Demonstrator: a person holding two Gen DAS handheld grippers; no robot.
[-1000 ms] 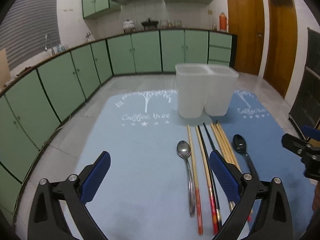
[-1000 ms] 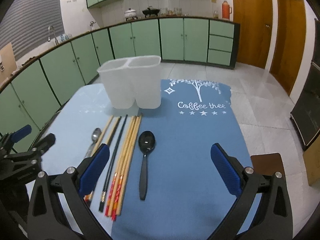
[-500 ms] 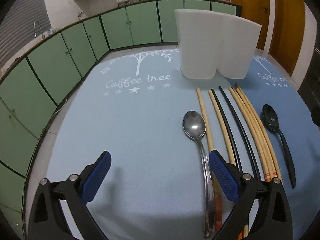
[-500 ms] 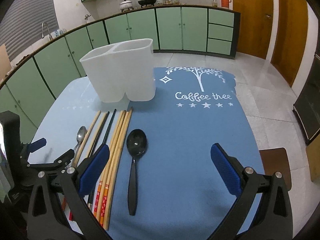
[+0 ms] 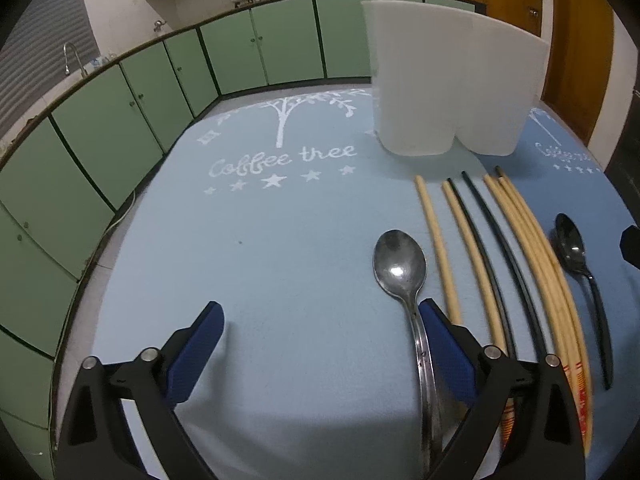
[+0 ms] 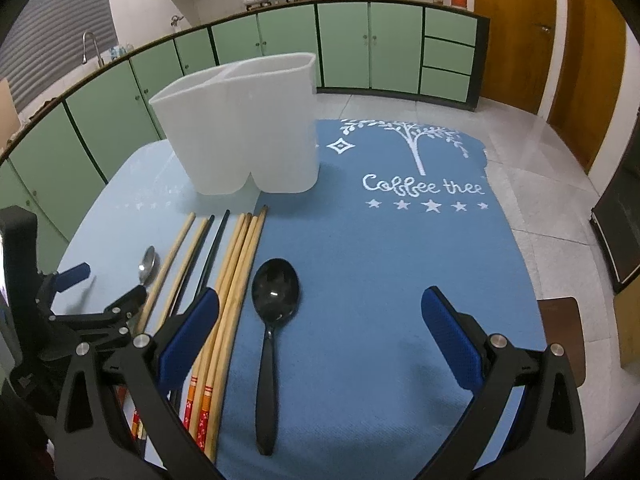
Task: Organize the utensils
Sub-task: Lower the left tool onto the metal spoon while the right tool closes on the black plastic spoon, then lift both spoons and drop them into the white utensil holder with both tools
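— What has changed?
— The left gripper (image 5: 320, 332) has been lowered toward the metal spoon (image 5: 400, 264); a pickup seems prepared.
— And the jaws?
— Both are spread and empty. The right gripper (image 6: 320, 320) is held low over the black spoon (image 6: 276, 288), beside the chopsticks (image 6: 236, 272), before the white holder (image 6: 244, 136).

Hovering low over the blue cloth (image 5: 280, 280) with left gripper (image 5: 320, 332) spread wide, right pad sitting just beside the metal spoon (image 5: 404, 276) handle. Lying alongside: chopsticks (image 5: 480, 264), black spoon (image 5: 576, 256). Standing beyond: white holder (image 5: 448, 80).
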